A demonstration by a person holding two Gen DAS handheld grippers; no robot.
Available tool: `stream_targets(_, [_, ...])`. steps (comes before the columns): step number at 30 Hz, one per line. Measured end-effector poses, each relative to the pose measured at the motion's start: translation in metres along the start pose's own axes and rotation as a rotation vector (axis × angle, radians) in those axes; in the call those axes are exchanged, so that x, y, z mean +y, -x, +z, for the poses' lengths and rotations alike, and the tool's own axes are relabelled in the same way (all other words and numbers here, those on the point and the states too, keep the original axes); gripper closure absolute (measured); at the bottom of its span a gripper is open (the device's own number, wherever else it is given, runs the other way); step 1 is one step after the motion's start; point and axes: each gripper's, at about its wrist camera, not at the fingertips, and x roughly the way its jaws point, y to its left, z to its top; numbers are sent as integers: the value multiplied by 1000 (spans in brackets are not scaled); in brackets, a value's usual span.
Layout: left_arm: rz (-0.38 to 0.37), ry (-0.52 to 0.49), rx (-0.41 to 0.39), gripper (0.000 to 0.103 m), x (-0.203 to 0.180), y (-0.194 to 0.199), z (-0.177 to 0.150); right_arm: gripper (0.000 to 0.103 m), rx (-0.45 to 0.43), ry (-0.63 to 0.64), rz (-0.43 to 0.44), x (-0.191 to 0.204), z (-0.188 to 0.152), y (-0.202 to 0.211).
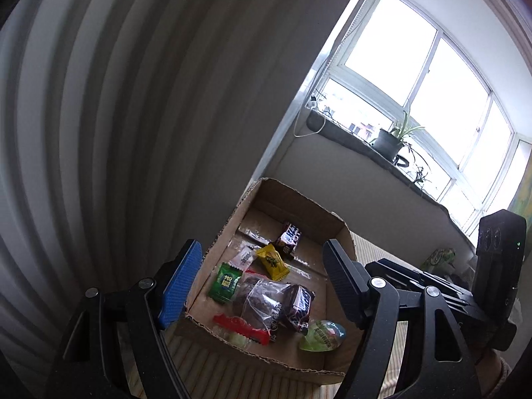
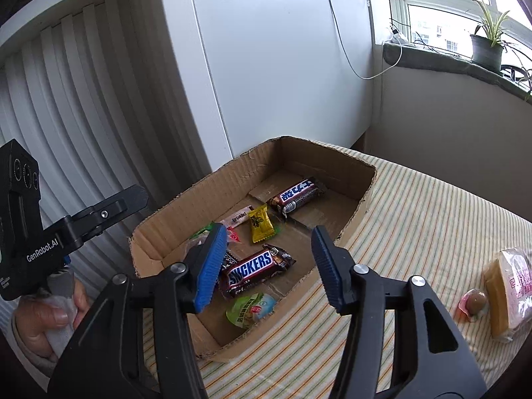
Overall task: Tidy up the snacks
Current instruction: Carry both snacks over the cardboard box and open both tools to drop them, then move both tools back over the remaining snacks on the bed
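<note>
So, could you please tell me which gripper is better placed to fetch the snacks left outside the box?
Probably the right gripper. Its view shows the wrapped cake and small jelly cup on the striped cloth off to its side, jaws open and empty. The left gripper faces the cardboard box.

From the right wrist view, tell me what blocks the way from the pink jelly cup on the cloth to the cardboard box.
Nothing visible lies on the striped cloth between the pink jelly cup and the cardboard box. Only the box's near wall stands there, so the cup must go over it. The right tool is open and empty.
</note>
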Motion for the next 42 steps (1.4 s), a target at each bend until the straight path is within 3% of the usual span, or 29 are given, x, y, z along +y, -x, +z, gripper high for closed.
stream_targets(4, [-1, -3, -13, 28, -2, 12, 1, 41, -23, 30, 3, 12, -3, 10])
stream_targets(8, [-3, -11, -23, 28, -11, 17, 3, 29, -69, 56, -35, 16, -3, 24])
stream_targets(18, [-8, -82, -42, 23, -52, 27, 6, 28, -113, 0, -24, -9, -10, 49])
stream_targets(25, [-36, -173, 1, 23, -103, 12, -6, 28, -149, -79, -46, -55, -29, 76])
stream_targets(34, [-91, -307, 82, 23, -180, -18, -34, 27, -185, -222, -253, -154, -80, 141])
stream_targets(42, [-238, -414, 176, 23, -250, -38, -77, 26, -174, -368, -428, -212, -136, 202])
